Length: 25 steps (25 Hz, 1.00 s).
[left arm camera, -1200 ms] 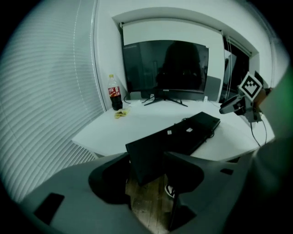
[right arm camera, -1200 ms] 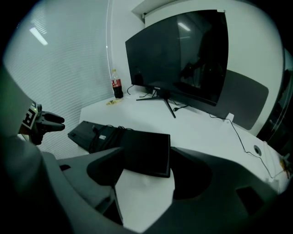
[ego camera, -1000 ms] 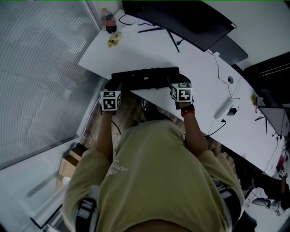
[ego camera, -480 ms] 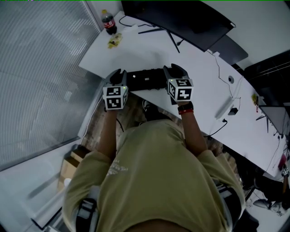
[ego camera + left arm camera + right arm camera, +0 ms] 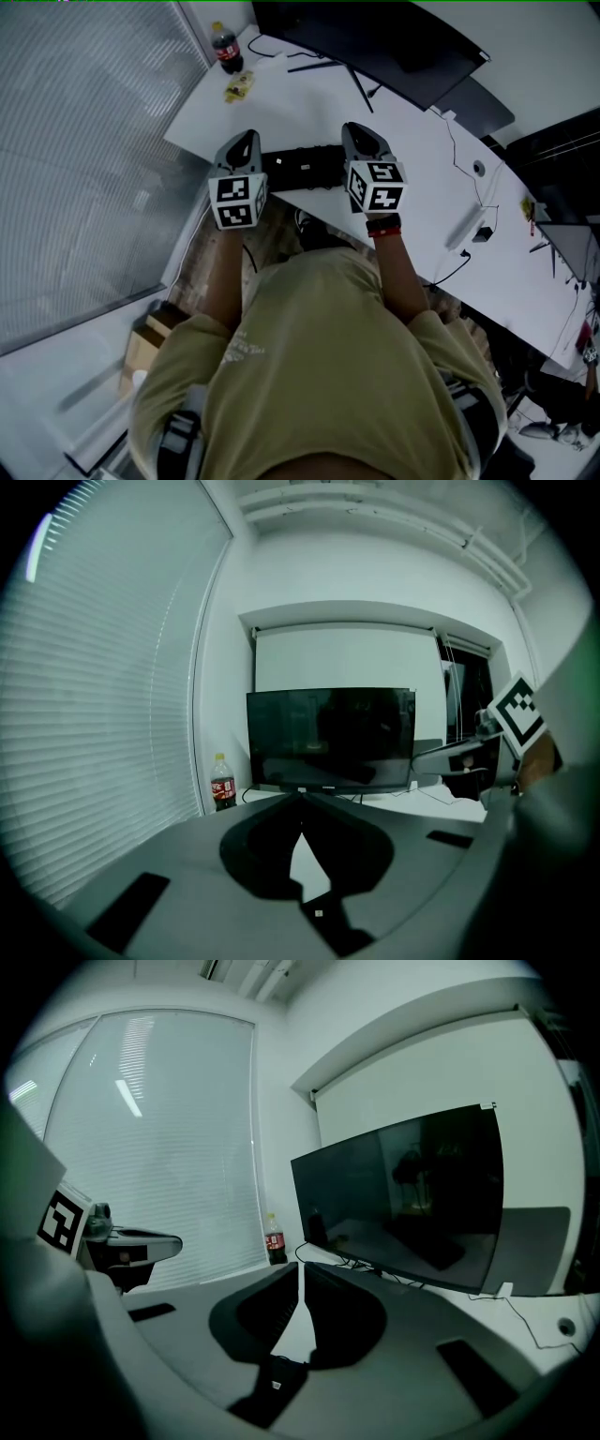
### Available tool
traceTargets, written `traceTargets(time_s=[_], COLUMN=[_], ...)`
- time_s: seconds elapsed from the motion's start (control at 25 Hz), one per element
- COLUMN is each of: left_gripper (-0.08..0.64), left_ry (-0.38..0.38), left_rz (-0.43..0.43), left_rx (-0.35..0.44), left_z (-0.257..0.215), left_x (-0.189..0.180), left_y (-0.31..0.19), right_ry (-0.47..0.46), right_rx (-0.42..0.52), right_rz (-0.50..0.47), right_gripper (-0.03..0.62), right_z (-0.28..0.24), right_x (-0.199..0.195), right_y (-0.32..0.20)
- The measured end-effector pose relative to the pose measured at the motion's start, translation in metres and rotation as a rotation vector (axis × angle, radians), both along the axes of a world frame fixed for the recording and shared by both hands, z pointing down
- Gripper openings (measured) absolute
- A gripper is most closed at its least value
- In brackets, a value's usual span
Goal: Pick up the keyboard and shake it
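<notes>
At the near edge of the table [image 5: 281, 105], the black keyboard [image 5: 302, 167] is lying between both claws. The left claw [image 5: 246, 141] and right claw [image 5: 358, 131] have just been closing and are now sitting clenched, gripping nothing.

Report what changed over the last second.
The left hand-held gripper and the right hand-held gripper rose from the keyboard's ends. Their jaws have just been closing and are now shut with nothing between them. The keyboard lies where it was at the desk edge, and the bottle and monitor are unmoved.
</notes>
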<state>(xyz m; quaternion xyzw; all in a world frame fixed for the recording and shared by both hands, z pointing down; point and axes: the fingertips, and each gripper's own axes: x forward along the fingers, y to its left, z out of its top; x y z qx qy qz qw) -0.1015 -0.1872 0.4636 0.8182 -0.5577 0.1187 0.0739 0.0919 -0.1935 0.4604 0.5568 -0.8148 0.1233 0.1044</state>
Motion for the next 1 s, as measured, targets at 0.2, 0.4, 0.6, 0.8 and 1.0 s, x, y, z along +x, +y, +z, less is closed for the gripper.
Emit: traceTargets(time_s=[0.2,0.4,0.6,0.8,1.0], left_gripper=[0.018,0.018,0.018,0.018,0.018], left_ry=[0.032,0.073,0.134,0.127,0.153], left_rz=[0.012,0.022,0.043,0.03,0.034], left_rx=[0.023,0.015,-0.029,-0.046,-0.1], left_z=[-0.01,-0.01,-0.003,0.008,0.031], left_x=[0.003,0.002,-0.001,-0.013,-0.037], left_y=[-0.002,-0.002,-0.003,0.0,0.016], right_ry=[0.002,0.009,0.008,0.041,0.051], right_rx=[0.041,0.042,0.015,-0.014,-0.057], right_rz=[-0.014,-0.02,-0.043,-0.089,-0.16], right_gripper=[0.023,0.023,0.023,0.023,0.023], right_z=[-0.016,-0.02,-0.013,0.0,0.018], right_x=[-0.005,-0.009,-0.019,-0.04,-0.084], right_y=[-0.002,-0.004,-0.01,-0.019,-0.025])
